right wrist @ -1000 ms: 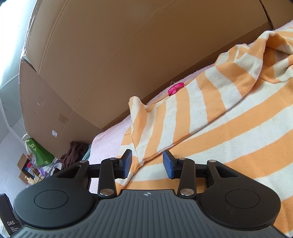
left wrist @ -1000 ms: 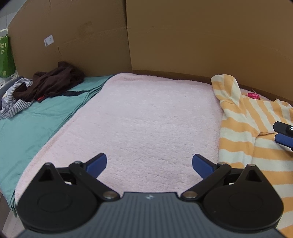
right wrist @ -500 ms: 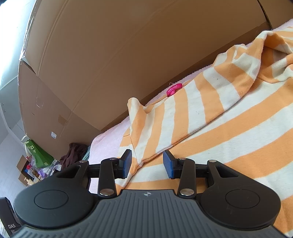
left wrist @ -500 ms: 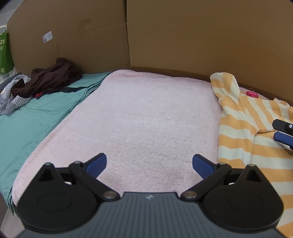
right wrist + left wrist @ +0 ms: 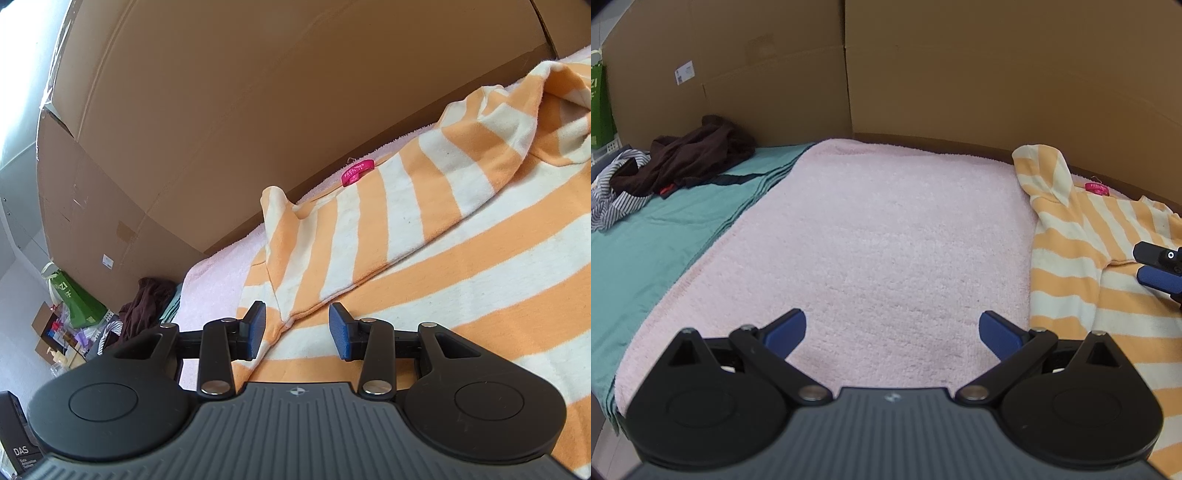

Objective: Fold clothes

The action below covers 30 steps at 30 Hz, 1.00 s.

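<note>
- A cardboard wall [image 5: 960,74] stands behind the whole work surface.
- A pink towel [image 5: 886,229] covers the middle of the counter, with a teal sheet [image 5: 646,243] alongside its left edge.
- The orange-and-cream striped garment [image 5: 1071,236] lies spread on the right part of the pink towel, one folded flap lying over its body and a small pink tag [image 5: 357,172] at its far edge near the cardboard.
- A dark brown garment [image 5: 690,158] is heaped on the teal sheet by the wall, touching a crumpled blue-striped shirt [image 5: 617,195].
- The left gripper [image 5: 892,330] hovers over bare pink towel, its jaws spread wide and empty.
- The right gripper [image 5: 297,330] sits low over the striped garment, jaws parted on either side of the folded flap's edge, not yet pinching it.
- A green bag [image 5: 74,299] stands far left past the counter.
</note>
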Available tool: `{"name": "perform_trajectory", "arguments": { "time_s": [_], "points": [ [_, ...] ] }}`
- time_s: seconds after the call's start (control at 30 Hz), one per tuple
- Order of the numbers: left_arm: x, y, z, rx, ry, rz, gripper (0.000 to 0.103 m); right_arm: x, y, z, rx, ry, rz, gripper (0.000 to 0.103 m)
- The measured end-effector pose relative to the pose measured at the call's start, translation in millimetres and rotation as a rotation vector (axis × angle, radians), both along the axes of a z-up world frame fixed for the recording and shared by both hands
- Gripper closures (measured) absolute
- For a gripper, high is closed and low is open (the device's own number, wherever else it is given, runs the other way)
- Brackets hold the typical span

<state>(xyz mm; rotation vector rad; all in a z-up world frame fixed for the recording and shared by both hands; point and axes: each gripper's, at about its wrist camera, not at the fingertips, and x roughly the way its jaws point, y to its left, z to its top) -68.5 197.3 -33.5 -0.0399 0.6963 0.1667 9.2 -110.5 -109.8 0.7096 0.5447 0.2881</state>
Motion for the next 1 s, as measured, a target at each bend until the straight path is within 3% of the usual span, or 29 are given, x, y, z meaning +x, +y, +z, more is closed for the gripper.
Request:
{"name": "perform_trajectory", "arguments": {
  "time_s": [0.2,0.43,1.0],
  "points": [
    [0,2,0,-0.015,-0.001,0.001,0.003,-8,9,12,-0.034,0.003,-0.035,0.062],
    [0,4,0,-0.026,0.004,0.0,0.003,-13,35,26,-0.198,0.002,-0.052,0.062],
    [3,9,-4,-0.034,0.019,0.006,0.001,2,44,24,-0.167,0.095,-0.056,0.062]
  ]
}}
